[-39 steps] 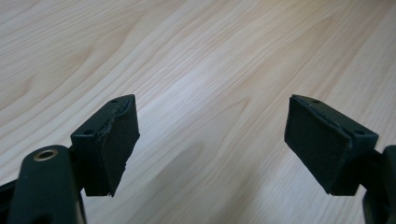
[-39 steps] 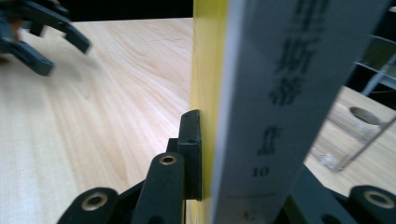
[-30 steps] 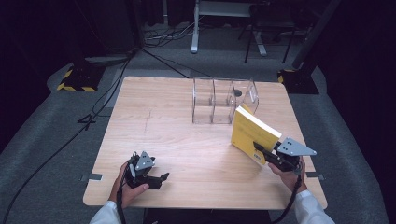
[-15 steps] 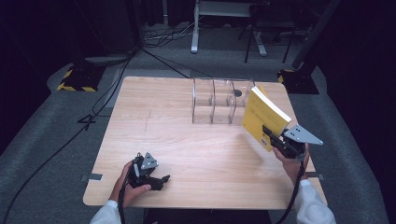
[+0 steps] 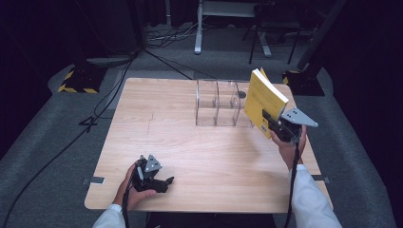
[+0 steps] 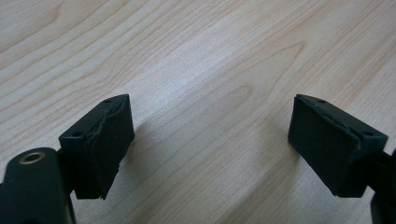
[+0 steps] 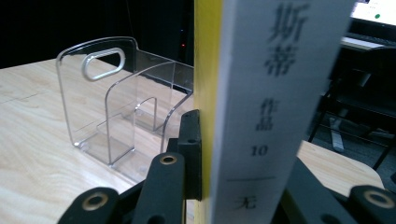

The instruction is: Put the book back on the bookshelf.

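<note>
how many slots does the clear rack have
3, side by side in the clear rack at the table's far edge: left, middle, and right, the right one partly hidden behind the yellow book held in the right gripper.

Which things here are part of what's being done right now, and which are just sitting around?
In the job:
yellow book, clamped in the right gripper and lifted off the table
clear acrylic file holder, just beside the book

Just there:
left gripper, open, low over the wooden table
black cables on the floor
</note>
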`<state>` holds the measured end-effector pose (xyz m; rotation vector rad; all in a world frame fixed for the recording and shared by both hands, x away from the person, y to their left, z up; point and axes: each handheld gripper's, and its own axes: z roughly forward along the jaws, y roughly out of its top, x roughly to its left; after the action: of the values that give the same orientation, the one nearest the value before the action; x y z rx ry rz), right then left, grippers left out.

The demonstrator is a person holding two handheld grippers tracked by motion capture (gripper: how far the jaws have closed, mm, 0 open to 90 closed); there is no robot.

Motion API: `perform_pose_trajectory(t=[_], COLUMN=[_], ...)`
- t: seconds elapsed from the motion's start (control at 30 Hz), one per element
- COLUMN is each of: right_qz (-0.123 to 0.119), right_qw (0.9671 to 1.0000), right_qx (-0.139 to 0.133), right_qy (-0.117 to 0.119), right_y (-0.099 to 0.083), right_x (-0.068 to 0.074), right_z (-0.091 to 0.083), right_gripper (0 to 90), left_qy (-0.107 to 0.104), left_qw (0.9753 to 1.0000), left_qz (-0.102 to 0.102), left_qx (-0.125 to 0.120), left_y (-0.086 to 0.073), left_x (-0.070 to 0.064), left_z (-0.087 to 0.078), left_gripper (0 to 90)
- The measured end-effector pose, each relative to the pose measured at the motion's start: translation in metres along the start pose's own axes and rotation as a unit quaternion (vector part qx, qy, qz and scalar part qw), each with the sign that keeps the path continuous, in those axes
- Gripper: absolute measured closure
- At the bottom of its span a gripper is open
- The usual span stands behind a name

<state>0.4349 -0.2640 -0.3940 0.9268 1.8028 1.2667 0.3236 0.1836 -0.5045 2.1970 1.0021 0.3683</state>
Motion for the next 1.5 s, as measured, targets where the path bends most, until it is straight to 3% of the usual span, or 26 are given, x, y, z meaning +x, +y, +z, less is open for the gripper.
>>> perform_pose_trajectory(t=[0.1,0.4,0.67,1.03,1.5], right_qz=[-0.006,0.017,0.036,0.034,0.03], right_qw=[0.9999,0.9994,0.999,0.9984,0.9978], right_qx=[0.002,0.007,0.009,0.02,0.037], right_qy=[-0.01,-0.028,-0.023,-0.041,-0.047], right_y=[0.003,0.011,0.015,0.017,0.006], right_x=[0.002,0.0,-0.002,-0.005,-0.004], right_z=[0.008,0.034,0.054,0.078,0.099], right_gripper=[75.8,75.8,75.8,75.8,75.8], left_qy=[0.009,0.01,0.01,0.012,0.011], left_qw=[1.0,1.0,0.9999,0.9999,0.9999], left_qz=[0.002,0.001,0.001,0.002,-0.002], left_qx=[0.001,0.0,0.0,-0.003,-0.004], left_y=[0.0,0.0,0.0,0.0,-0.001], left_x=[-0.001,-0.001,-0.001,-0.002,-0.003], left_z=[0.0,0.0,0.0,0.0,0.0], left_gripper=[15.2,15.2,15.2,15.5,15.6])
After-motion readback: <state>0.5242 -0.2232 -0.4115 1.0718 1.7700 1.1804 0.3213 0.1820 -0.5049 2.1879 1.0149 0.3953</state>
